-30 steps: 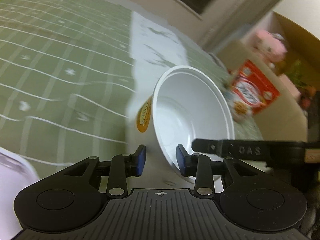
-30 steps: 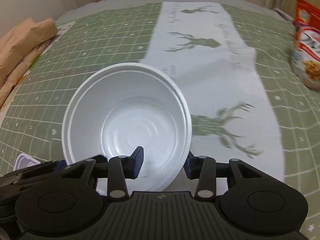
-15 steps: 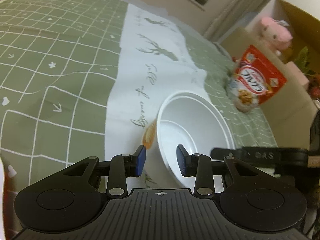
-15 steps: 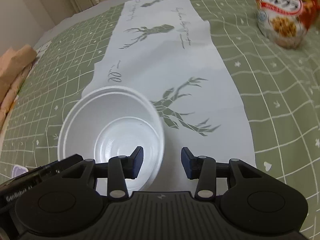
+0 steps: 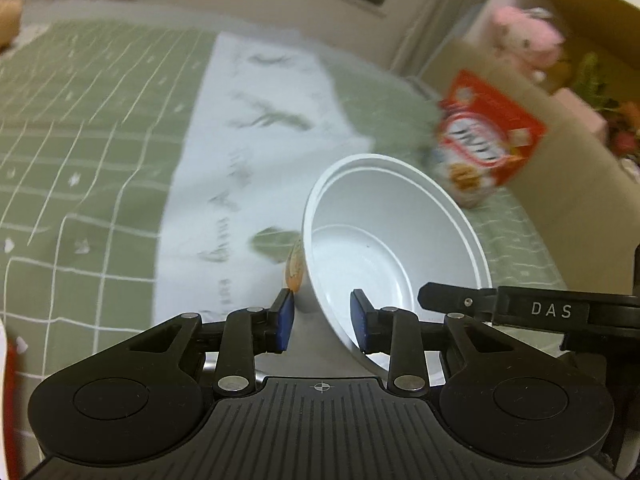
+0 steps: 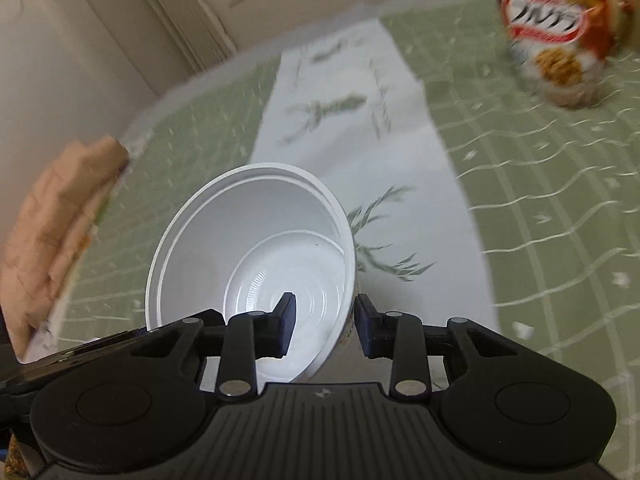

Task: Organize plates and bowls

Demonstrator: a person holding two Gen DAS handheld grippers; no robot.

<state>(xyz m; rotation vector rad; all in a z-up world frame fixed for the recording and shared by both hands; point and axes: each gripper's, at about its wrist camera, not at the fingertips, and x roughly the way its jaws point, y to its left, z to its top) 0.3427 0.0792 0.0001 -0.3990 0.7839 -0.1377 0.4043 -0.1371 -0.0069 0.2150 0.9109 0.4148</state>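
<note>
Landmark: the white bowl (image 5: 384,248), held up in the air over the white deer runner (image 5: 248,152) on the table (image 5: 80,128).
Brown paper bag (image 6: 52,240): far to the left of the bowl in the right wrist view, at the table's edge.
Left gripper (image 5: 322,320): at the bowl's near left rim. Its jaws have just been closing. One blue pad is outside the wall and one is inside, so the rim is between them. I cannot tell if both pads press on it.
Bowl: it is round, so it has no long side. It is tipped, with its open mouth facing up and toward the cameras. Its inside is plain white. A bit of orange print shows on its outer wall.
Right gripper (image 6: 322,324): at the bowl's near right rim, clamped on the wall, one pad inside and one outside. Its black finger also shows in the left wrist view, to the right of the bowl.
Red cereal bag (image 5: 484,144): standing on the table, behind the bowl and to its right, well apart from it.
Pink soft toy (image 5: 524,40): farther back to the right of the bowl, in a cardboard box (image 5: 580,92).
</note>
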